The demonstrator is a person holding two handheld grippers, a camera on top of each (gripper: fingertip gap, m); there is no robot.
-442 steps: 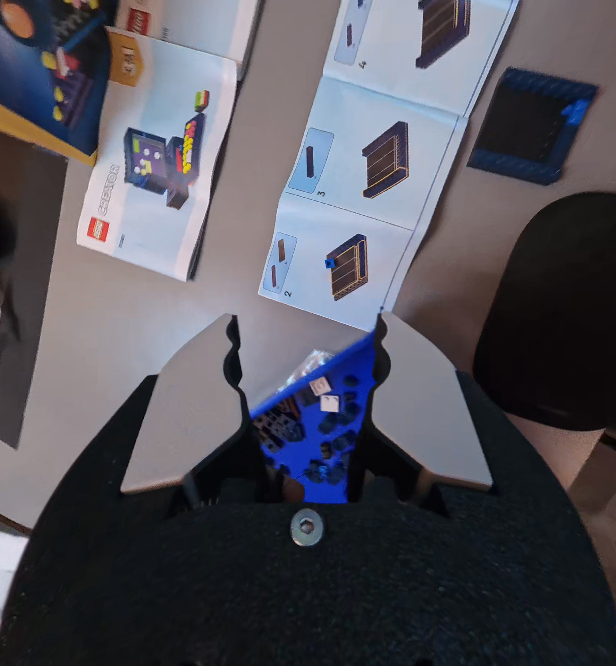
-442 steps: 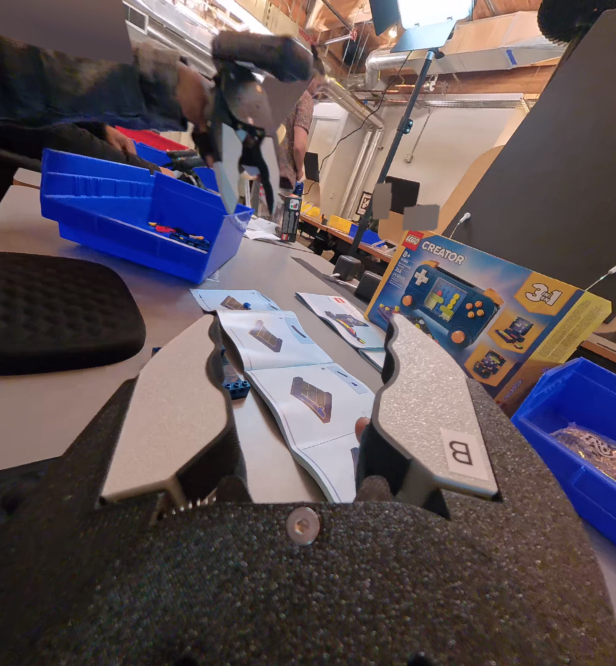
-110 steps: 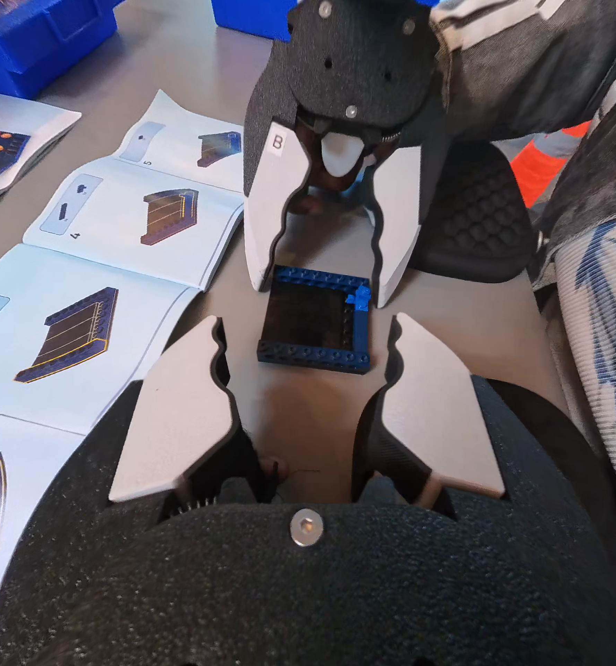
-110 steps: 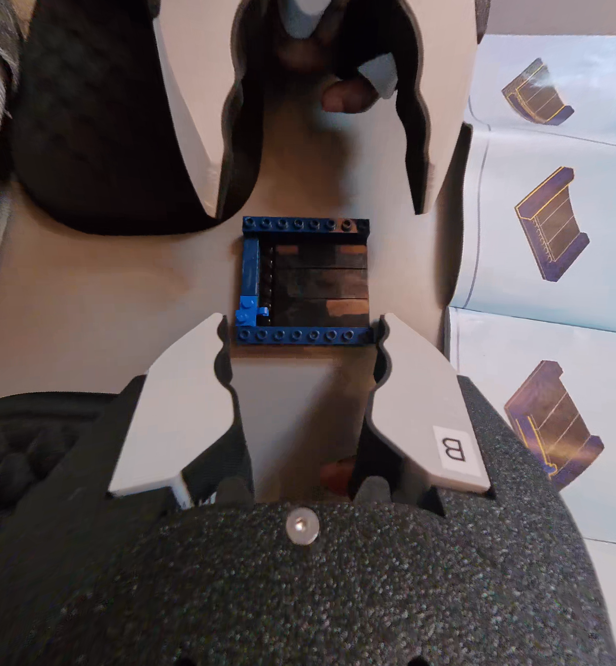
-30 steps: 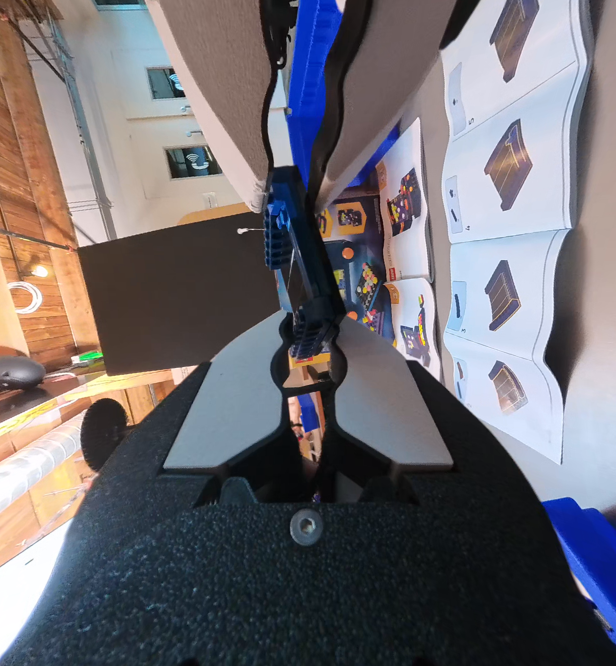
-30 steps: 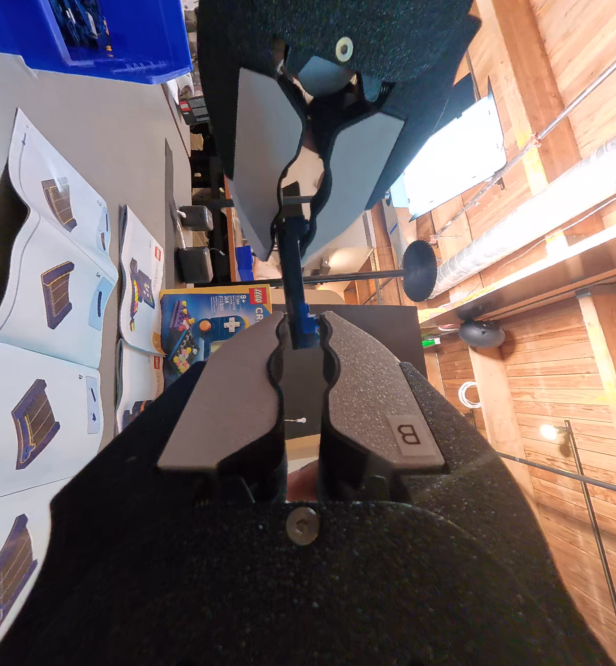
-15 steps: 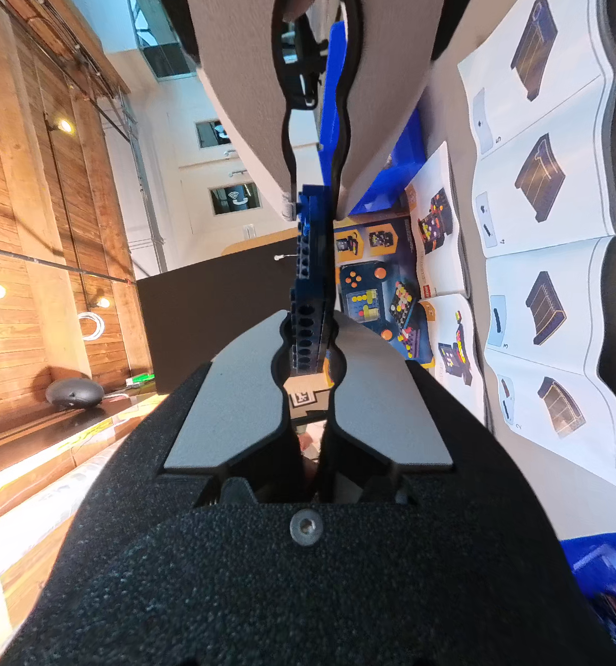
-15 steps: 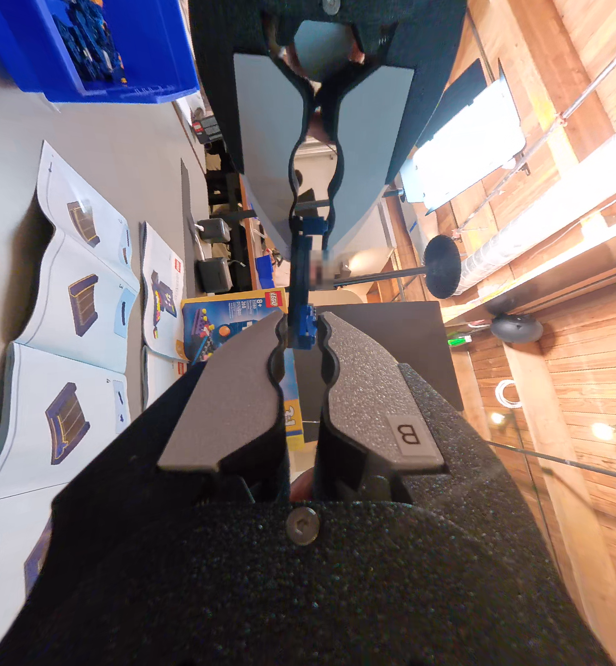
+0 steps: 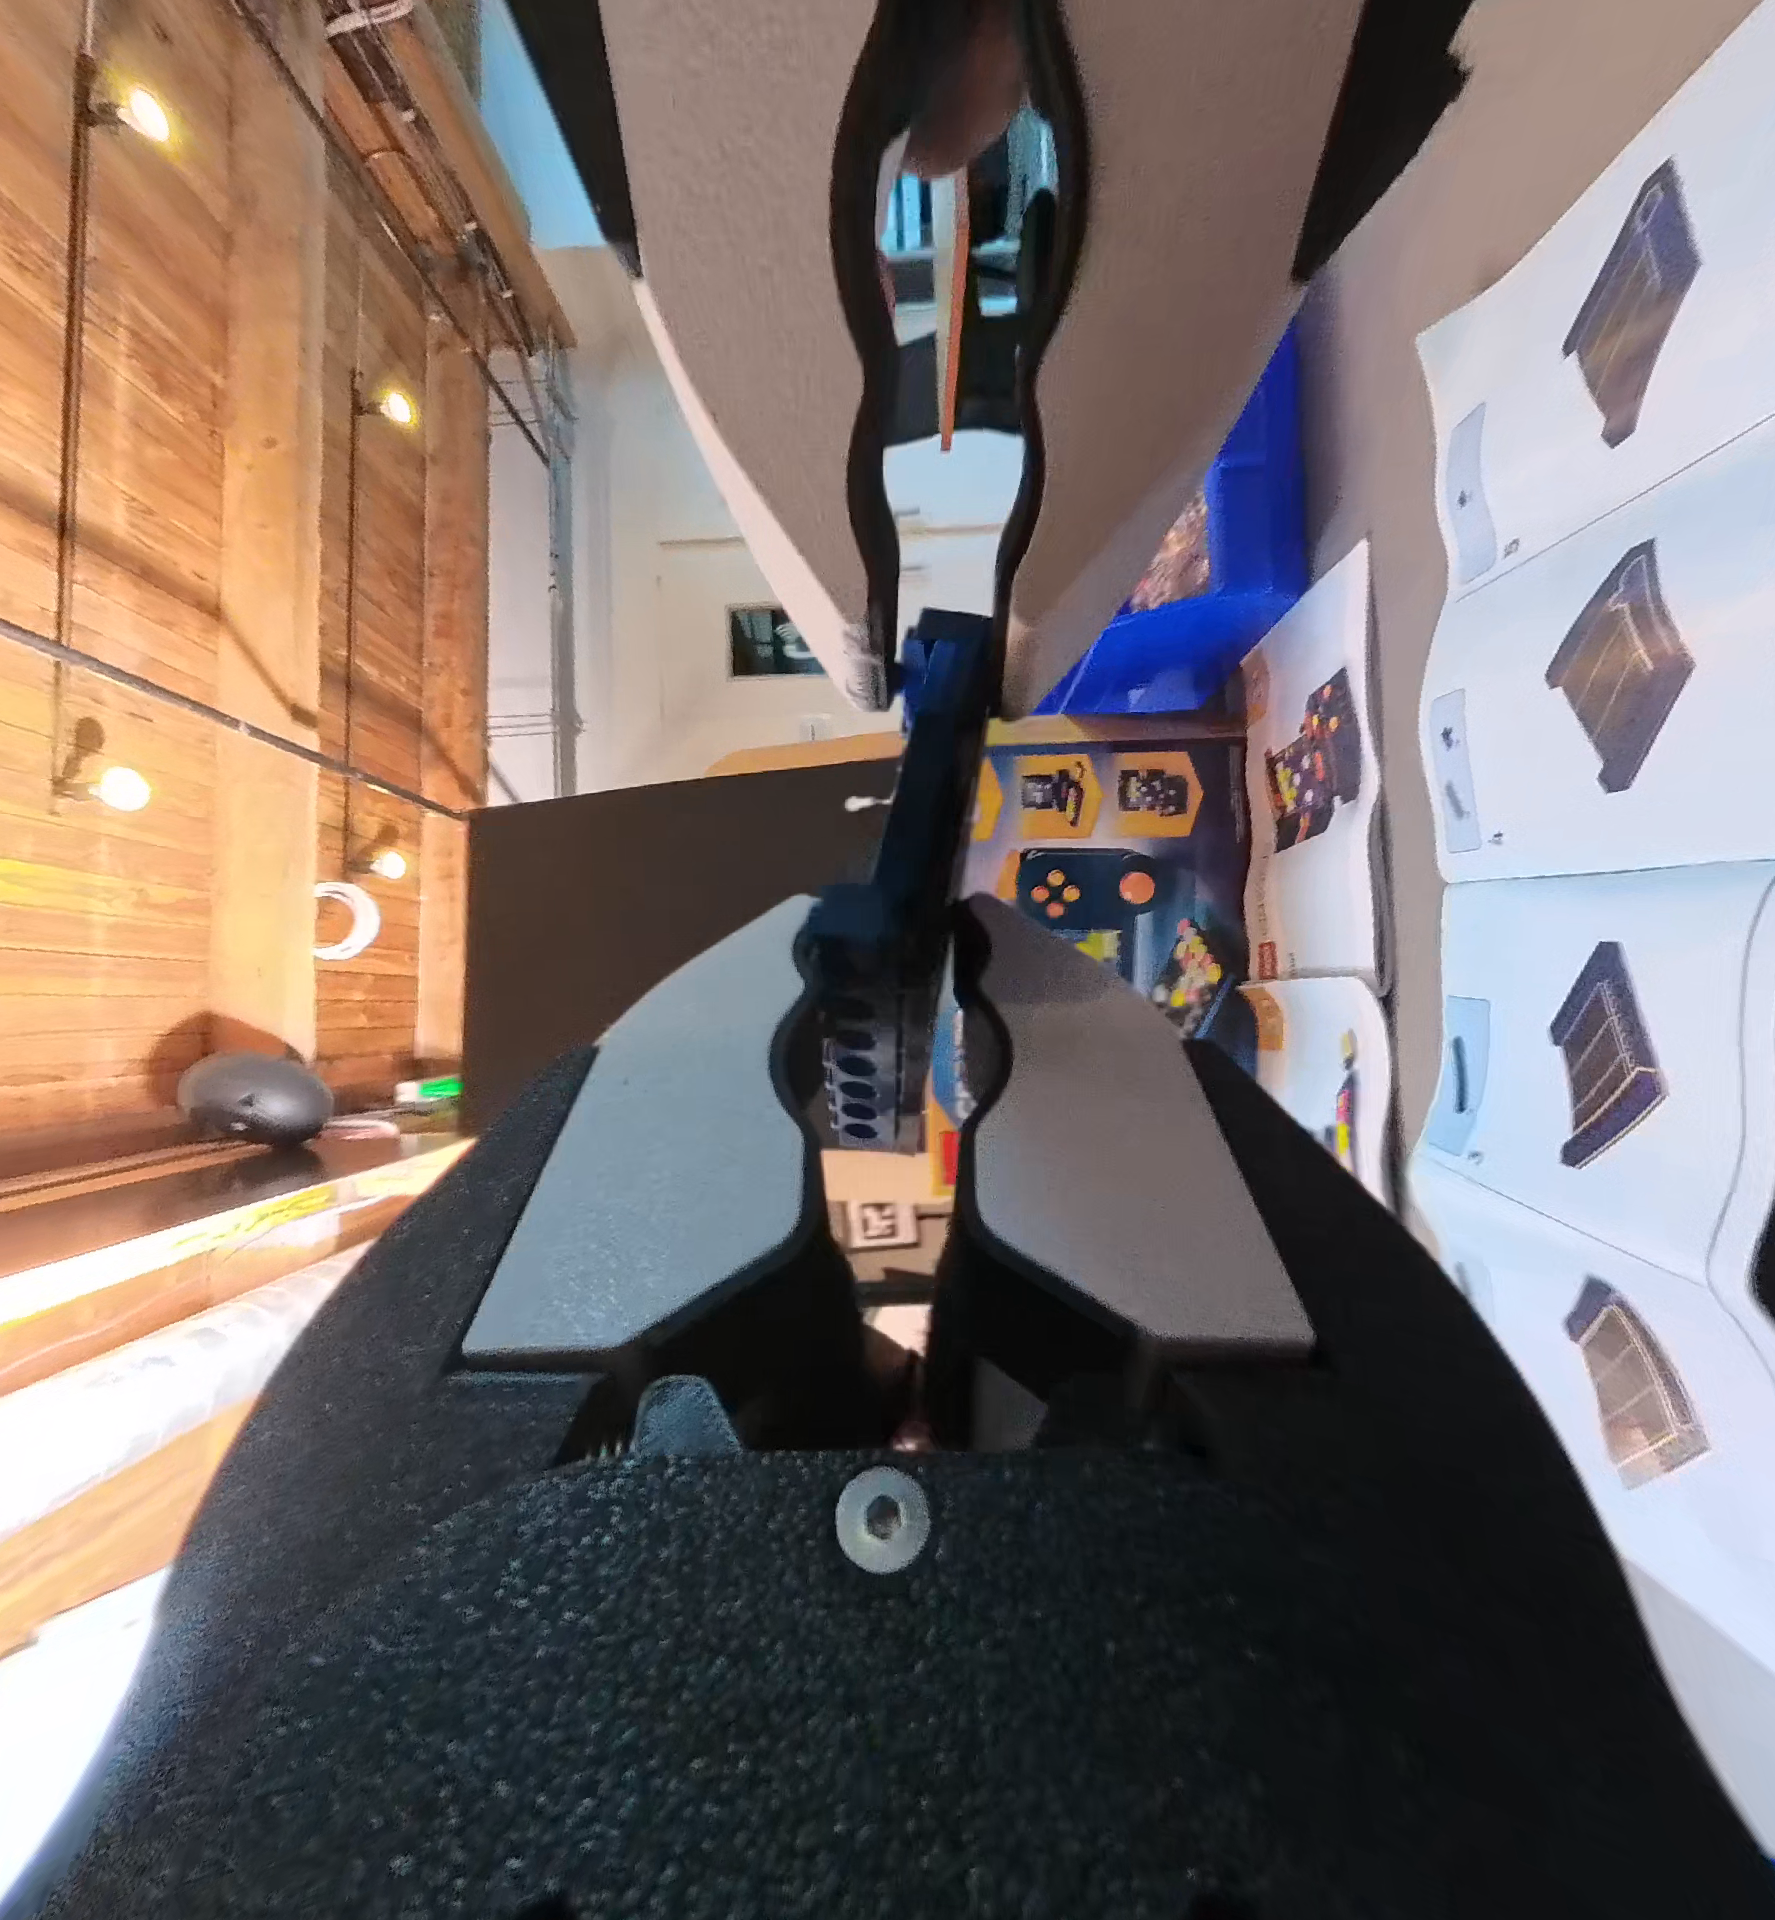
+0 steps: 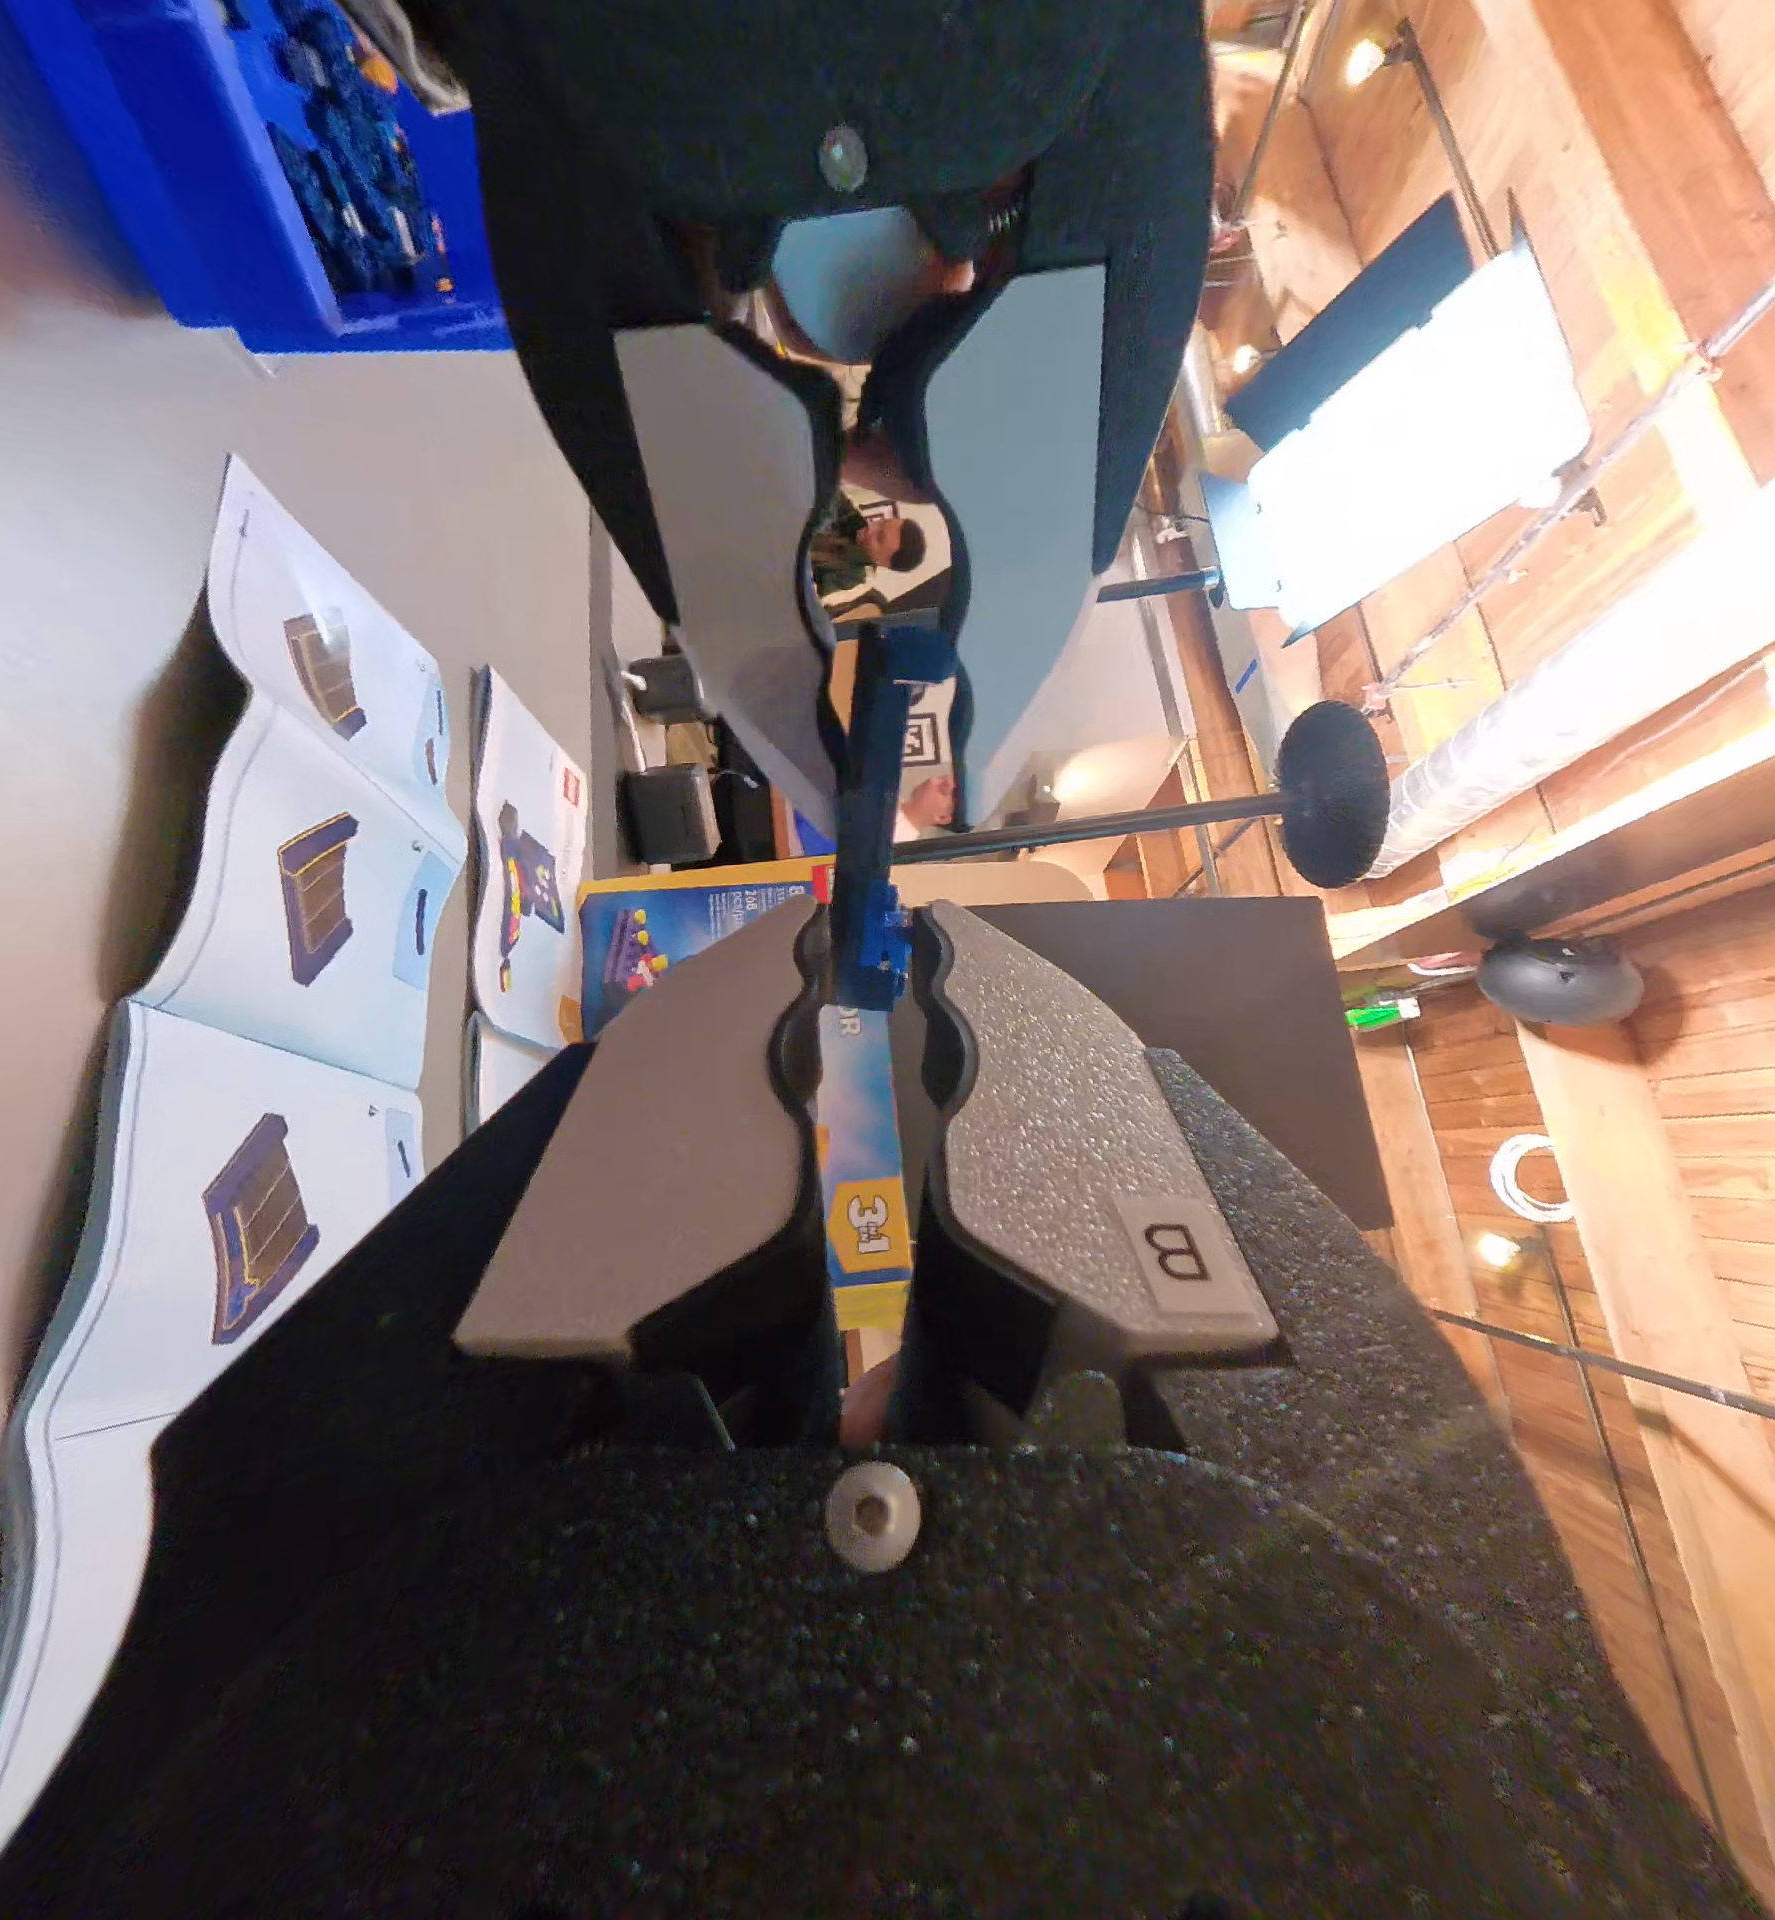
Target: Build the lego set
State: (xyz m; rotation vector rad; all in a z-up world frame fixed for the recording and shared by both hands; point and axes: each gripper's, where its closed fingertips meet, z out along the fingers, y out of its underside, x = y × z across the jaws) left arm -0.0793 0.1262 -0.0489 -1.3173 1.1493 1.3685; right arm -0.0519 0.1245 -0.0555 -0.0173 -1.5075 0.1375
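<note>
Both grippers face each other tip to tip in the air, gripping one blue brick plate [image 10: 867, 790] edge-on between them. Left gripper [image 9: 888, 940] has its nearly closed jaws clamped on one end. Right gripper [image 10: 867, 940] pinches the opposite end. An open instruction booklet [image 10: 270, 904], a toy box [image 9: 1111, 862] and a blue bin [image 10: 187, 166] rest on the table [image 10: 62, 499].
</note>
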